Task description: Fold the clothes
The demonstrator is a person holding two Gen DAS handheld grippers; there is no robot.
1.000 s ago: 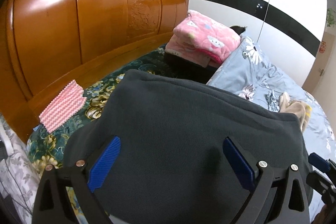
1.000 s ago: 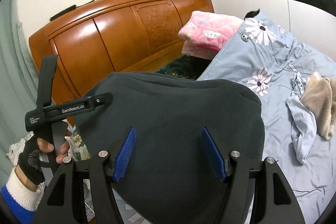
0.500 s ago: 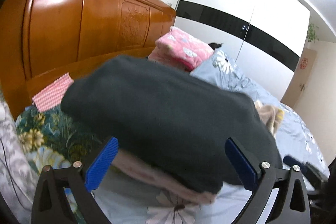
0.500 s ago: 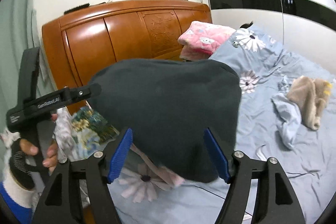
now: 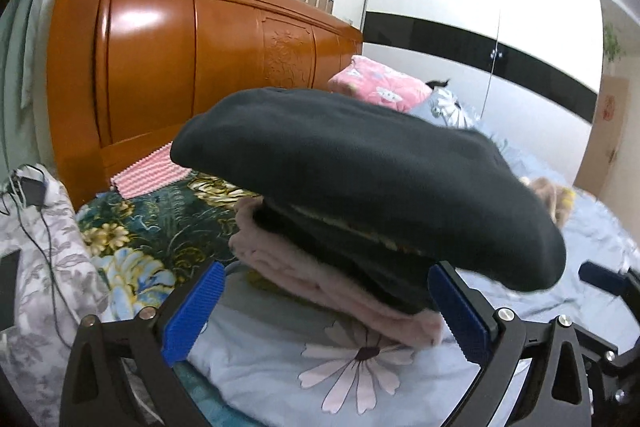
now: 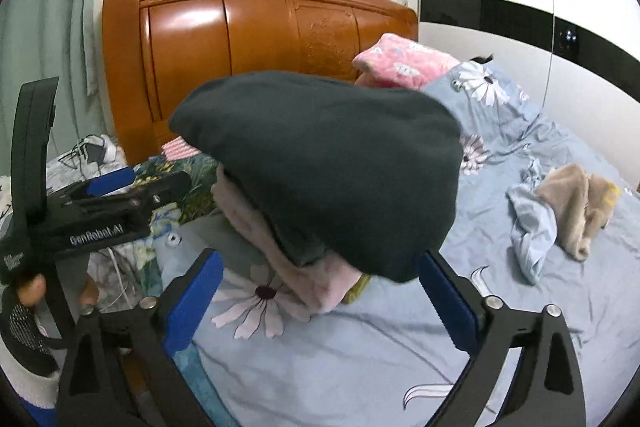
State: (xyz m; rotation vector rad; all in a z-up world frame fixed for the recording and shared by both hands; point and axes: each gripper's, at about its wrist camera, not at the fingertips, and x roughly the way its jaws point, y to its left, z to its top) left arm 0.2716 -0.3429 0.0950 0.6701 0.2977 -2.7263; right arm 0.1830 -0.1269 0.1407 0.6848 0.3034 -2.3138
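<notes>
A: The bed wears a pale blue daisy sheet, with an orange wooden headboard at the far end.

B: And the folded dark garment?

A: It tops a stack on the near part of the bed, resting on a folded pink garment.

B: The tools?

A: The right gripper has just been opening; its jaws stand wide, clear of the stack. The left gripper is spread too, pads gripping nothing.
</notes>
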